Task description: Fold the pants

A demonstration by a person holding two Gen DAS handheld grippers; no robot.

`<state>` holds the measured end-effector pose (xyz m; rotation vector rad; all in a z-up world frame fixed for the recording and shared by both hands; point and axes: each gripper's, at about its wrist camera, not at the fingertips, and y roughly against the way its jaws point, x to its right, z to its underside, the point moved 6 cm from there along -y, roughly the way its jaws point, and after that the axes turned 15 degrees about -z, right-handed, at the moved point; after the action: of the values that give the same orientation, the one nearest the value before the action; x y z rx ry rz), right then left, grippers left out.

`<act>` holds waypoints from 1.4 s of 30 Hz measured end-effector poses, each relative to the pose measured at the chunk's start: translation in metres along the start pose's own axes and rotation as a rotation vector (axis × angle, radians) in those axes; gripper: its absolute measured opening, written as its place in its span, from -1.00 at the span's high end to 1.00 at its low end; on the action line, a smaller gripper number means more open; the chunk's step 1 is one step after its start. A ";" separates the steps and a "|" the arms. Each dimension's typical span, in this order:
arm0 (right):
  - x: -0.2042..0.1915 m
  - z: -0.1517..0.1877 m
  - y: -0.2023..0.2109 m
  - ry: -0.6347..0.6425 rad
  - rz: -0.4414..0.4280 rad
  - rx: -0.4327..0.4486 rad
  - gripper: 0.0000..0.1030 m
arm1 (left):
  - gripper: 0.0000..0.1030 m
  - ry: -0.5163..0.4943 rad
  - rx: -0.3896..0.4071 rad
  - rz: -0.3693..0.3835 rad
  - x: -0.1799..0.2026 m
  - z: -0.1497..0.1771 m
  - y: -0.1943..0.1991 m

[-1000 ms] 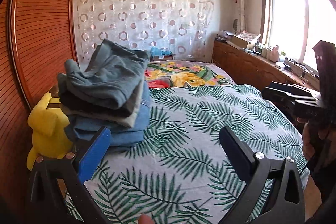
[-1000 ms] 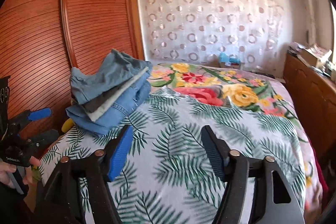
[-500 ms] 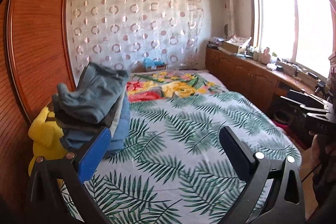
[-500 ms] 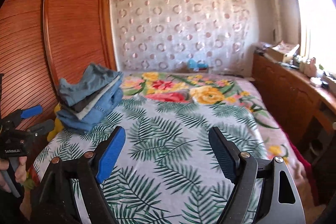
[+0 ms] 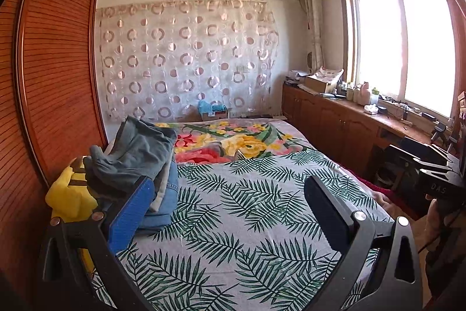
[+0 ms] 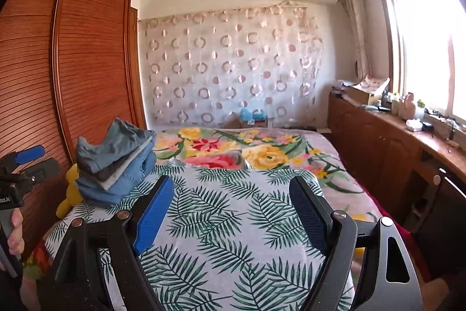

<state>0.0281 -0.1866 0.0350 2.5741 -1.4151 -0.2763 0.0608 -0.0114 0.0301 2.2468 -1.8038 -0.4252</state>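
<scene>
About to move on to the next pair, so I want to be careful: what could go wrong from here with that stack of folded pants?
1. The stack of folded pants sits by the bed's edge, its grey top pair humped and slanting; a bump could tip it toward the yellow plush toy.
2. The left gripper and right gripper are both open and empty; reaching near the stack could snag a layer and undo a fold.

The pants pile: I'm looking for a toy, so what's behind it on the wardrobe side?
A yellow plush toy sits between the pants pile and the wardrobe; its lower part is hidden.
</scene>
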 end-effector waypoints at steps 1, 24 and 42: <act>0.000 0.000 0.000 0.000 -0.001 0.000 -0.61 | -0.99 0.000 -0.001 0.001 0.000 0.000 0.000; 0.007 0.002 -0.003 0.000 0.001 0.004 -0.61 | -0.99 -0.001 -0.019 -0.006 -0.002 0.010 -0.004; 0.010 0.003 -0.005 0.001 0.001 0.005 -0.61 | -0.99 -0.001 -0.019 -0.005 -0.002 0.010 -0.003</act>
<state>0.0366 -0.1924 0.0303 2.5769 -1.4183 -0.2724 0.0594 -0.0090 0.0195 2.2394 -1.7881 -0.4426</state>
